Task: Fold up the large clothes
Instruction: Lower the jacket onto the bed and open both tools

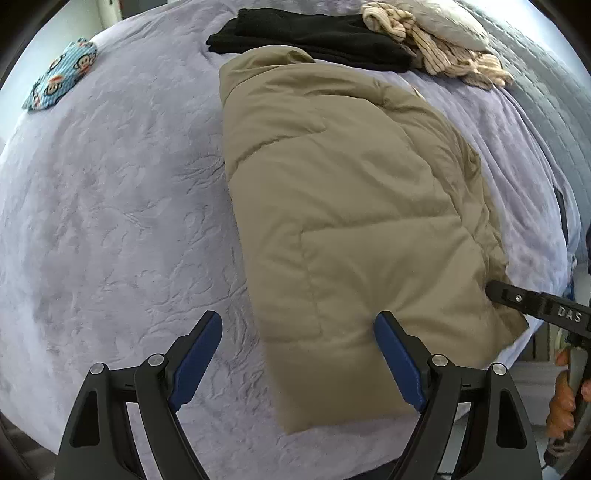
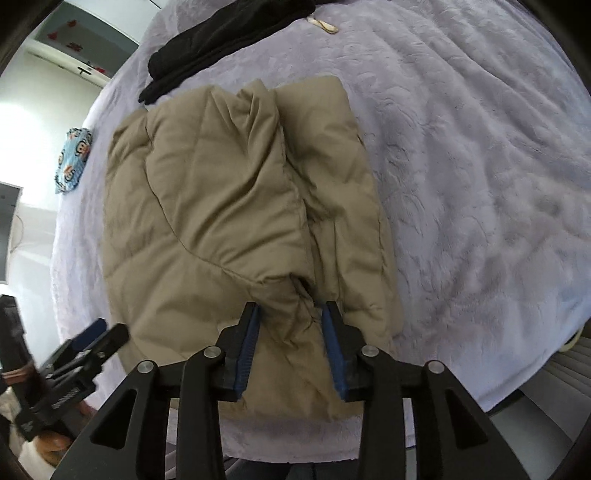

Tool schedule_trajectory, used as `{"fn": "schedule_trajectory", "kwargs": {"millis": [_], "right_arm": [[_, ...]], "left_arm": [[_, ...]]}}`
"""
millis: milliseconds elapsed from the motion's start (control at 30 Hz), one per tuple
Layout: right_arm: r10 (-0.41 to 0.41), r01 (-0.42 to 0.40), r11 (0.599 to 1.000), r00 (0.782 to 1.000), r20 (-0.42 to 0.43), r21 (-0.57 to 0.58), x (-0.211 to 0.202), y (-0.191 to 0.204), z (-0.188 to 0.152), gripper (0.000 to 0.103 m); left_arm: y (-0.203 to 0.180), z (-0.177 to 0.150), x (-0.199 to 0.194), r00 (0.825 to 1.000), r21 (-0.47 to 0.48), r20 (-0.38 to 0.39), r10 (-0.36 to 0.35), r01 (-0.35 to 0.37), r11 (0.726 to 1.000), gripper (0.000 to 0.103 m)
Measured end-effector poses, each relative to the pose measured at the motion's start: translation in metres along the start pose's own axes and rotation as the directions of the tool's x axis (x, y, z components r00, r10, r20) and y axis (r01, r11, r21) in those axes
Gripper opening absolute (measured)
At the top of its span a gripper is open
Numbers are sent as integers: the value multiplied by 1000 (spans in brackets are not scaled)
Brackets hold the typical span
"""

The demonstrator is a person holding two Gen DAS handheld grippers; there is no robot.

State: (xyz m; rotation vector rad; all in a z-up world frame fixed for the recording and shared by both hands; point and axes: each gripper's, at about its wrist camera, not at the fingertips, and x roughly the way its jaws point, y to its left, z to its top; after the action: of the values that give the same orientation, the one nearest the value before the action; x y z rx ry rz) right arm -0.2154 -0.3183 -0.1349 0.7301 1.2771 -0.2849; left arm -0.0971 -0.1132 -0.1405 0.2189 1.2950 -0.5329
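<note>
A tan puffer jacket (image 1: 351, 206) lies folded lengthwise on the lavender bedspread (image 1: 110, 221). My left gripper (image 1: 298, 315) hangs open and wide over the jacket's near left corner, with one blue pad over the bedspread, the other over the fabric, and nothing pinched. My right gripper (image 2: 291, 308) hovers over the jacket (image 2: 221, 206) at its near edge. Its jaws stand apart on either side of a raised crease where the folded-over flap ends, and the pads do not press it. In the left wrist view a right gripper finger (image 1: 496, 291) sits at the jacket's right edge.
Folded black clothes (image 1: 314, 37) lie beyond the jacket, with a cream striped garment (image 1: 436, 51) and a grey pillow (image 1: 454, 26) at the far right. A blue monkey-print cloth (image 1: 59, 74) sits far left. A hand (image 1: 561, 402) holds the right gripper's handle. The bed's edge runs close below both grippers.
</note>
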Motion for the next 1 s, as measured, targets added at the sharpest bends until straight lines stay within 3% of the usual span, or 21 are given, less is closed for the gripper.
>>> {"fn": "schedule_trajectory", "kwargs": {"millis": [167,400,467,500,533,800,933,1000], "right_arm": [[-28,28,999,999,19,17,1,1,-8,46],[-24,24,999,1000,8,23,-4,5,-12,47],[-3,3,1000,1000,1,20,-8,4,-9,57],[7,-7,1000,1000,-2,16,-11,4,-5,58],[11,-11,1000,1000,-2,13,-14,4,-2,58],[3,-4,999,1000,-16,-33,-20,-13,53,67],[7,-9,999,999,-41,-51,-12,-21,72,83],[26,-29,998,998,-53,-49,-8,-27,79,85]], "left_arm": [[2,-7,-8,1000,25,4,-4,4,1000,86],[16,-8,-13,1000,-20,-9,8,-8,1000,86],[17,-4,-15,1000,-27,-3,29,-29,999,86],[18,-1,-16,999,-36,-2,38,-38,999,87],[19,2,-16,999,-46,-2,41,-41,998,103],[16,24,-4,997,-91,-16,73,-74,993,103],[17,34,6,997,-113,-38,72,-75,991,103],[16,37,9,996,-115,-45,74,-79,990,103]]}}
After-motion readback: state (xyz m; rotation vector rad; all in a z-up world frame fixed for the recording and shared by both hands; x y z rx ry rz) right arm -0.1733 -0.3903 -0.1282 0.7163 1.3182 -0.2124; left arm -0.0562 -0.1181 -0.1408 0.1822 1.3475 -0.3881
